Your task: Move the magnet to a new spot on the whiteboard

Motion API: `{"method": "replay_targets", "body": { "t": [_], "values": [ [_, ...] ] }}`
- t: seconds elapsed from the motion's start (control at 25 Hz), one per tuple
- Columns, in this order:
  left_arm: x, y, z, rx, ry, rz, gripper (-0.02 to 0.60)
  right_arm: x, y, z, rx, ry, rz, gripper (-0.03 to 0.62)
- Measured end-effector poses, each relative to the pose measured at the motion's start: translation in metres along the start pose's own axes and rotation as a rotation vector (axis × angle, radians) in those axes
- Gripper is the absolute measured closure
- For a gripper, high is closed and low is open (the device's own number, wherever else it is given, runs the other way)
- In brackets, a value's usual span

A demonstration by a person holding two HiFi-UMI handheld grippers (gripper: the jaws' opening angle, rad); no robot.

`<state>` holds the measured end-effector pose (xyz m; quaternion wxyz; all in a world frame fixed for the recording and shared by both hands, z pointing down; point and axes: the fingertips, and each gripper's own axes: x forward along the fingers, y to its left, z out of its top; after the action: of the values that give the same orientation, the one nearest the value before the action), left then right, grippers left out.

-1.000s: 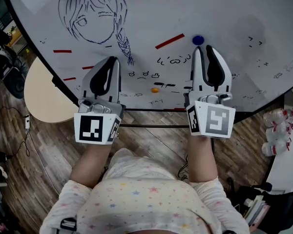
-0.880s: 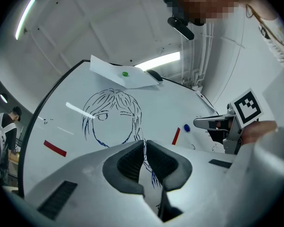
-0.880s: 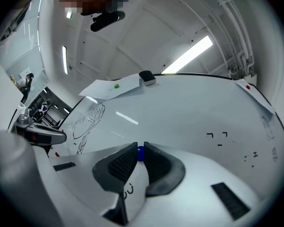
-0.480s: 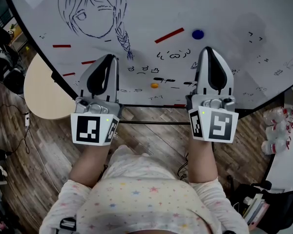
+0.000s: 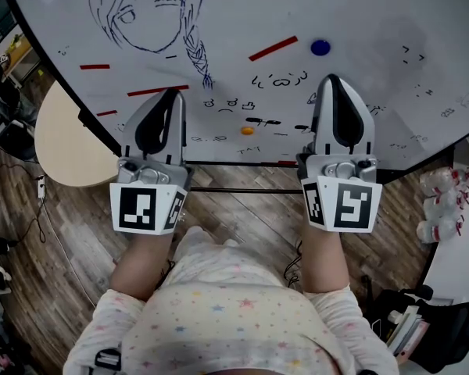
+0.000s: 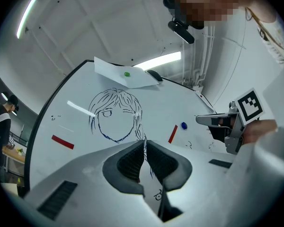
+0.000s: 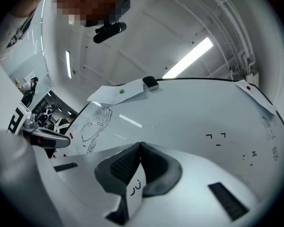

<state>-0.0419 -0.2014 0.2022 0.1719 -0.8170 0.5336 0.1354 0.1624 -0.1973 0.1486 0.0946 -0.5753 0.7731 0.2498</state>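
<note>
Both tongs are parked low over the bottom edge of the whiteboard (image 5: 375,6), tips aimed up the board.

Left gripper (image 5: 173,96): jaws clenched, pads meeting, nothing between them. Only the drawn braid shows past the tips.

Right gripper (image 5: 334,80): also clenched and empty. A scribble on the board shows through the slot below its tips.

Blue magnet (image 5: 320,47): on the board beyond the right gripper's tips, apart from them, just beside the upper end of a red strip (image 5: 272,48).

Orange magnet (image 5: 247,130): lower down, between the two grippers, among small doodles.

Green magnet (image 6: 127,74): pins a paper sheet (image 6: 109,70) at the far edge. It has a job there, so it is an unlikely target.

Judgement: the task is not begun, and neither gripper touches a magnet. The level, side-by-side hold reads as a ready stance. The blue magnet lines up with the right gripper, which makes it the probable pick, though the task does not say which magnet.

Next move calls for opening the right jaws, reaching forward and pinching the disc by its rim, since it lies flat against the board.

Risks: the pads may slip off a low rim, and the tips may drag through the marker drawings and smear them.
</note>
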Motion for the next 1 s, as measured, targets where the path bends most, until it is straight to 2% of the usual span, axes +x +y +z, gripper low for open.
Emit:
{"method": "replay_targets", "body": {
  "t": [0.32, 0.8, 1.0],
  "values": [
    [-0.006, -0.001, -0.015, -0.006, 0.019, -0.015, 0.555, -0.008, 0.01, -0.016, 0.002, 0.015, 0.014, 0.594],
    [-0.024, -0.004, -0.05, -0.055, 0.064, -0.024, 0.555, -0.029, 0.019, -0.057, 0.051, 0.079, 0.005, 0.594],
    [-0.03, -0.007, -0.069, -0.041, 0.1, -0.027, 0.555, -0.039, 0.018, -0.076, 0.065, 0.104, -0.013, 0.594]
  ]
}}
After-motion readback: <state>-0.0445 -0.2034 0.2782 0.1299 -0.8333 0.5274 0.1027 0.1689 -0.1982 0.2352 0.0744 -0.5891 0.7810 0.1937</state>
